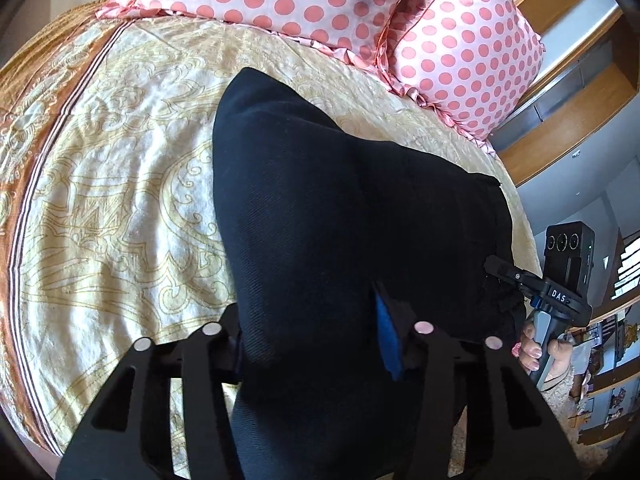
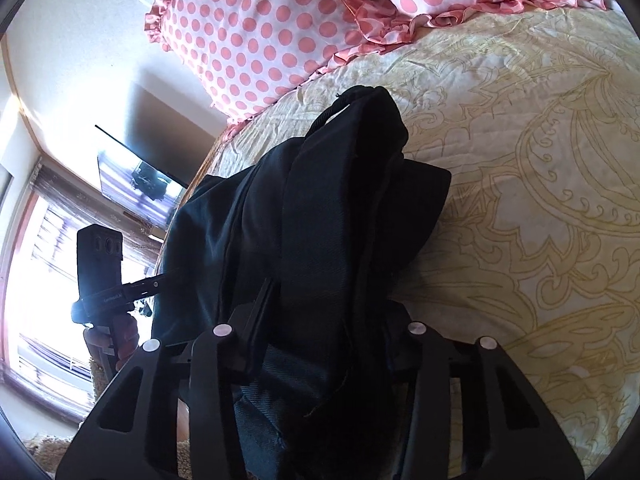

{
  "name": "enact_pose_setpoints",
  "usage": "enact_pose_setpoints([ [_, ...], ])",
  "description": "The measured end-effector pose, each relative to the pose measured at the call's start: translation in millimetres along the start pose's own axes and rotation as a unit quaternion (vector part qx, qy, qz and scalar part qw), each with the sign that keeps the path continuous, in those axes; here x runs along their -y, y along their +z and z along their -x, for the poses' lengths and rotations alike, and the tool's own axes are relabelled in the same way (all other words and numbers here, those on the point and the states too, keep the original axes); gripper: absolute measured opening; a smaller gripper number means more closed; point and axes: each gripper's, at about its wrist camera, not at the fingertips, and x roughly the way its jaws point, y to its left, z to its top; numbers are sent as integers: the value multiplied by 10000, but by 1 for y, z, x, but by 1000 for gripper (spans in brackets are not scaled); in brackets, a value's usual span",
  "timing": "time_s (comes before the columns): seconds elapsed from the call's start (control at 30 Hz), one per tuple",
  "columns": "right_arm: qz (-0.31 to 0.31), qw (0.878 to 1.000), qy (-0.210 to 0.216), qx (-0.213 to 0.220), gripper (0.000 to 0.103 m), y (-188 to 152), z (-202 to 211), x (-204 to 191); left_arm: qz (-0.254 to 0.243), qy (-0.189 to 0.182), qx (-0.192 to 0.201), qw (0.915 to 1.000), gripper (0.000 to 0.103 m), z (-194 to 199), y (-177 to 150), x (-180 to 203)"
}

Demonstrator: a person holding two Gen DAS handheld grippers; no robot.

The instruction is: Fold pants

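Observation:
The black pants hang in a lifted bunch over the cream patterned bedspread. My left gripper is shut on the near edge of the pants, a blue pad showing beside the cloth. My right gripper shows at the right of the left wrist view, clamped on the pants' far edge. In the right wrist view my right gripper is shut on the folded black pants, and my left gripper grips their other edge at the left.
Two pink polka-dot pillows lie at the head of the bed. The bedspread stretches out beyond the pants. Wooden shelving stands off the bed's side; a bright window and dark screen lie off the other side.

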Motion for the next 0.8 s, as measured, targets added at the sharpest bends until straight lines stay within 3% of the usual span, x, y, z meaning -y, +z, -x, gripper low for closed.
enact_pose_setpoints([
  [0.17,-70,9990,406,173,34,6,10,-5,-250,66,327,9991,29,14,-1,19],
  [0.37,-66,9979,576,304,33,31,13,-11,-382,-253,731,9963,26,33,17,39],
  [0.5,-105,9970,562,522,33,61,11,-3,-470,-223,972,9939,26,28,43,53],
  [0.67,-145,9958,238,867,33,103,6,20,-344,-273,1204,9917,26,-8,91,61],
  [0.8,-327,9958,-419,746,34,116,-15,49,18,-38,845,9964,30,-54,110,52],
])
